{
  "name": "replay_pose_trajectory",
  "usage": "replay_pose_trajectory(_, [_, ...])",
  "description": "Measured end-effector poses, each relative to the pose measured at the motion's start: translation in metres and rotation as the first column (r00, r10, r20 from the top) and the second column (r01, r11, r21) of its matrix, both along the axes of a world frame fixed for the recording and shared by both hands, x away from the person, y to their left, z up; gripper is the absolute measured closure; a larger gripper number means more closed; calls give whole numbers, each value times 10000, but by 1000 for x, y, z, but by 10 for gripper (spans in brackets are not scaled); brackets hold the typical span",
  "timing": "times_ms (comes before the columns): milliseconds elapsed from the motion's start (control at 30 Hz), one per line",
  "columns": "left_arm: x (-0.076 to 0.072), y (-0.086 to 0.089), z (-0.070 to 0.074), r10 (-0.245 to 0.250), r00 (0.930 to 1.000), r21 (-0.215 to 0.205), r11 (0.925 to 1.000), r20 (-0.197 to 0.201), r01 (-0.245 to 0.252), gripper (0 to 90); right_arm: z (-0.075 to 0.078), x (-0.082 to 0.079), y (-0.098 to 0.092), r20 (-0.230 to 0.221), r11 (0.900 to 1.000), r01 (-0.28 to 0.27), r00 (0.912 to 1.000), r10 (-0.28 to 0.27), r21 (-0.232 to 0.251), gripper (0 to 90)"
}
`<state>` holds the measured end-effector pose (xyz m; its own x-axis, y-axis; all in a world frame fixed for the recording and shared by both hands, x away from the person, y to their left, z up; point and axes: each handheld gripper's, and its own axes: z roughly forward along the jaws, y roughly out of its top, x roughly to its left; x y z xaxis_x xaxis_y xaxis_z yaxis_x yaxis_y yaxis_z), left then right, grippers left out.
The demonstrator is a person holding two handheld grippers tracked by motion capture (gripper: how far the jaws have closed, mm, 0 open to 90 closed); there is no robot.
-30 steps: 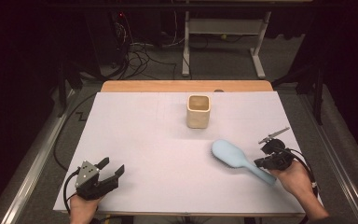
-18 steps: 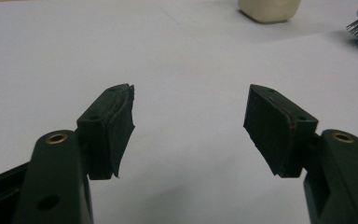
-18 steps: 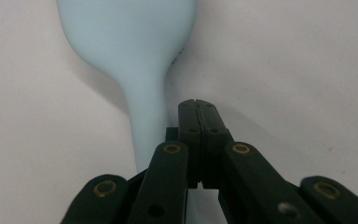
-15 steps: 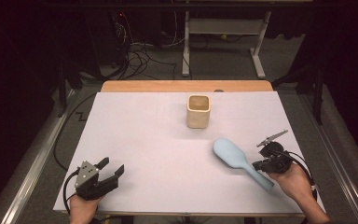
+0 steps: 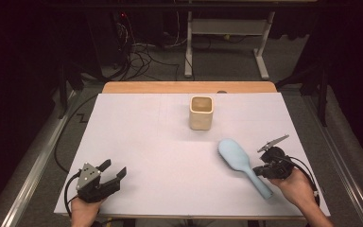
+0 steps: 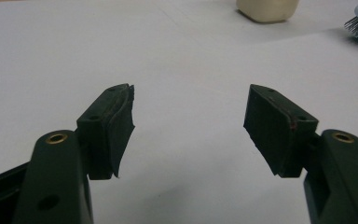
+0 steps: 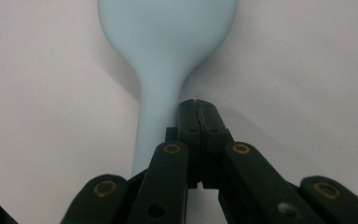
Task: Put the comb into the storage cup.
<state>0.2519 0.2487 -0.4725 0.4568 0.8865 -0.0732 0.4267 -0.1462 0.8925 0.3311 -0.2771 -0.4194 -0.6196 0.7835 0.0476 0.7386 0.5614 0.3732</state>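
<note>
Right gripper (image 7: 199, 105) has its jaws fully pinched together, empty, just beside the blue hairbrush (image 7: 165, 60) handle on the desk (image 5: 146, 142). Left gripper (image 6: 189, 123) sits wide, holding nothing.

The white desk (image 5: 170, 142) is evenly lit from overhead, while the room toward twelve o'clock sinks into darkness. Shadows are soft and short. The close right claw (image 7: 199, 116) looks slightly blurred, and the high view is grainy.
</note>
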Motion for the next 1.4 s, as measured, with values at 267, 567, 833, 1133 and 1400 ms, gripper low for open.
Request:
replay_pose_trajectory(267, [0,0,0,-7,10000,-32,10000,9,7,334,0,-3,4,6,10000,-58,10000,58,4,900])
replay_pose_trajectory(567, [-1,0,1,3,10000,-49,10000,33,-3,334,1,-7,6,101,10000,-24,9999,23,15,900])
replay_pose_trajectory(833, [-1,0,1,-63,10000,-24,10000,54,64,334,2,-10,8,147,10000,-51,9999,52,-9,900])
replay_pose_trajectory(1133, [-1,0,1,-80,9999,-65,9999,80,81,333,3,-14,8,182,10000,-83,9998,83,32,877])
replay_pose_trajectory(1400, [-1,0,1,-107,9999,-88,9999,102,108,332,11,-18,0,606,9985,430,9971,-451,346,755])
